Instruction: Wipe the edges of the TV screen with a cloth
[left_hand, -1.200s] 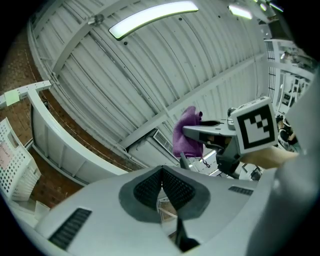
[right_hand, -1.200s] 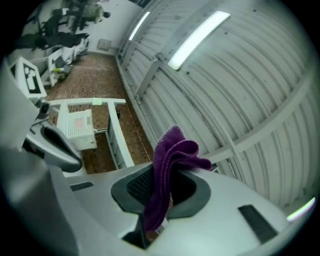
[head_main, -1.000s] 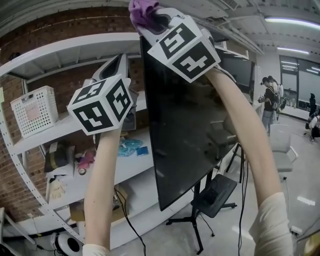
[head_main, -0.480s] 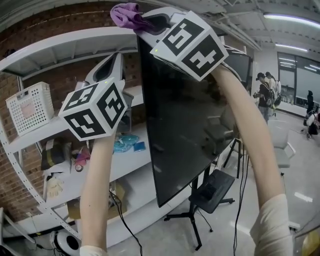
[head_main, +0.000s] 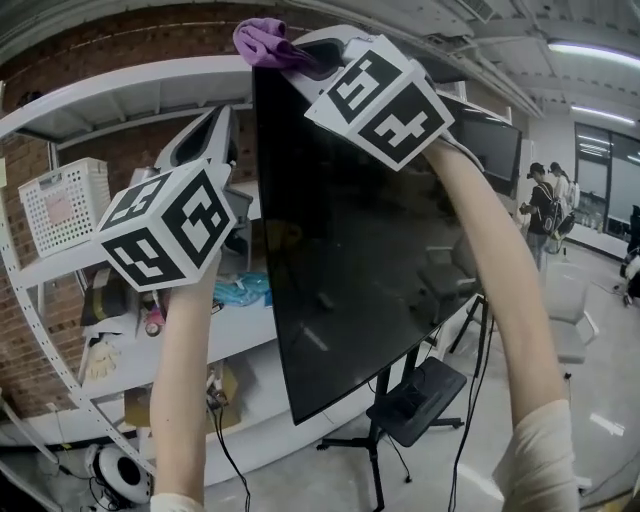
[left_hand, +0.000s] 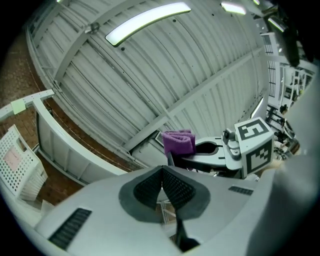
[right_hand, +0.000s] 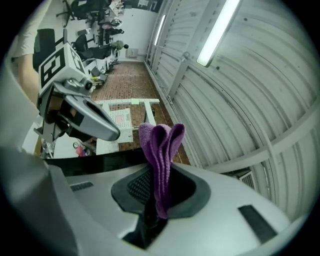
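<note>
1. Find cloth (head_main: 262, 40), purple, at the top corner of the TV (head_main: 350, 260), up against its top edge in the head view. Cannot tell how firmly pressed.
2. Read right gripper (head_main: 296, 50) as clamped on cloth. In the right gripper view, see folded fabric pinched between the pads and a loose lobe sticking out past the tips.
3. Read left gripper (head_main: 218, 125) as closed on nothing, pads (left_hand: 149, 188) meeting. Held up just beside the TV's left edge, apart from it, with the shelf (head_main: 120, 262) behind.
4. Judge cloth light, soft and limp: folds and bunches, with no stiffness of its own. Needs the jaws close behind the contact patch to carry any pressure. Keep the grip across the folded middle, as now, with only a short lobe free. Expect a longer tail to flop and skip along the edge.
5. Judge TV stiff but fragile: thin glossy panel, smooth bezel, probably slippery under fabric. Touch with cloth only, never with bare jaw tips.
6. Note TV mounted on a floor stand (head_main: 395, 405). Expect some sway under a push at the top. Press lightly along the edge. If steadying with the left gripper, take the frame edge, not the glass.
</note>
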